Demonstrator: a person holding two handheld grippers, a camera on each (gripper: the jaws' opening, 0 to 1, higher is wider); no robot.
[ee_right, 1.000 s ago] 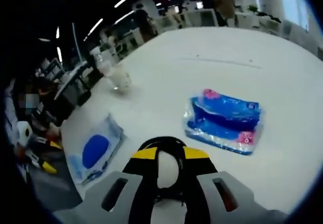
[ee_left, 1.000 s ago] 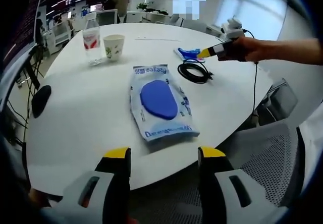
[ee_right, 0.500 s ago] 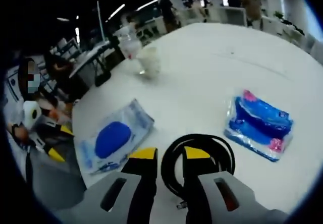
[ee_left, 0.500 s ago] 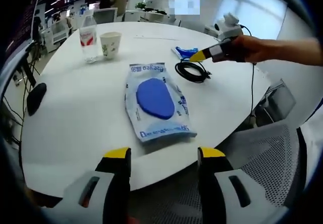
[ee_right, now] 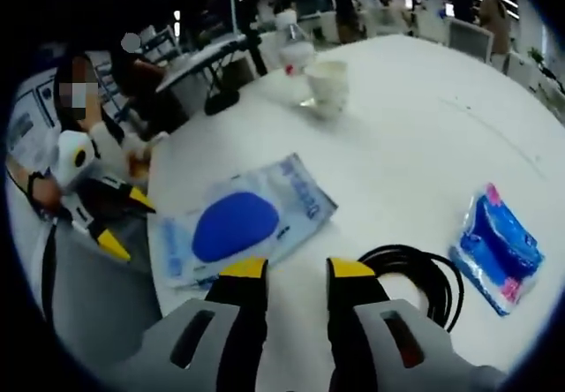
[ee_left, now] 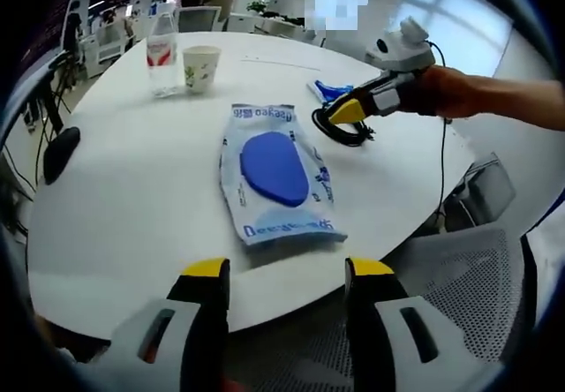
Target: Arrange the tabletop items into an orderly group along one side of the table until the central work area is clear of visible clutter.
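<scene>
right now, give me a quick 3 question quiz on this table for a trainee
1. True or false: the white paper cup stands beside the clear plastic water bottle with a red label.
2. What lies nearest the right tongs?
A. the coiled black cable
B. the black computer mouse
C. the paper cup
3. Fill in: the wet-wipes pack with the blue oval lid lies flat in the ____ of the round white table.

Key:
1. True.
2. A: the cable lies just beside the right tongs' tips.
3. Middle. The left tongs are open, short of the table edge, holding nothing.
</scene>
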